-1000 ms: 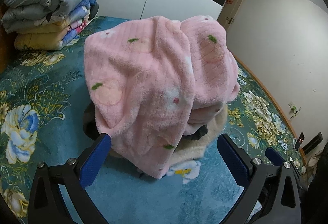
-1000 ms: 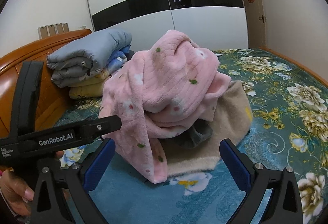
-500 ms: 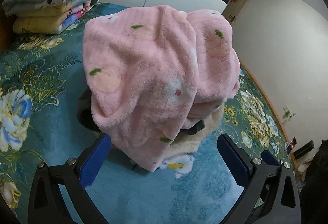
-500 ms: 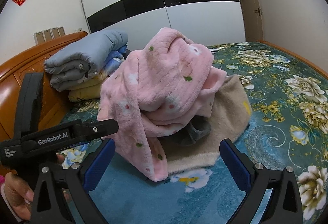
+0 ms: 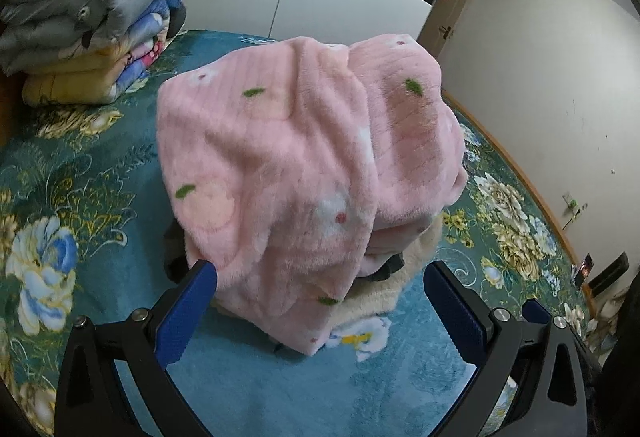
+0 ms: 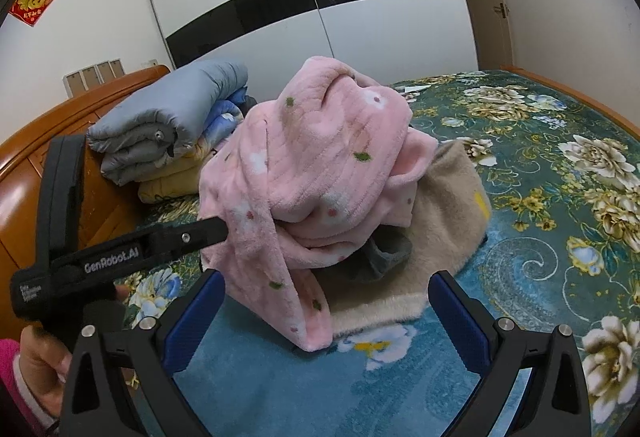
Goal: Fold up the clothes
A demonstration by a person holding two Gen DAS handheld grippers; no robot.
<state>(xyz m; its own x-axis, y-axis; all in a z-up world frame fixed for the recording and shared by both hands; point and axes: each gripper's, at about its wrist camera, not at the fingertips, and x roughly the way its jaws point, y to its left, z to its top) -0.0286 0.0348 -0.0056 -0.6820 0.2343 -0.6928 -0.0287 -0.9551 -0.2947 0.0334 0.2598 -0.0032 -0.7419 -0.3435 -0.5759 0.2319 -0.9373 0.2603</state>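
Fleece [image 5: 304,173], pink and ribbed, is sitting heaped on a beige plush garment [image 6: 444,205] mid-bed [image 6: 560,237]. Left gripper [image 5: 320,297] and right gripper [image 6: 326,301] are both hanging spread wide, gripping nothing, just short of the pile.

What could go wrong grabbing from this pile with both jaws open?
1. The pink fleece garment is draped over a beige fleece piece and a grey item; a deep pinch may catch several layers at once.
2. The left gripper sits close to the pink hem, so lifting there could drag the whole heap across the floral bedspread.
3. The garment's edges are hidden in the bunching, so the first grasp may miss a corner.
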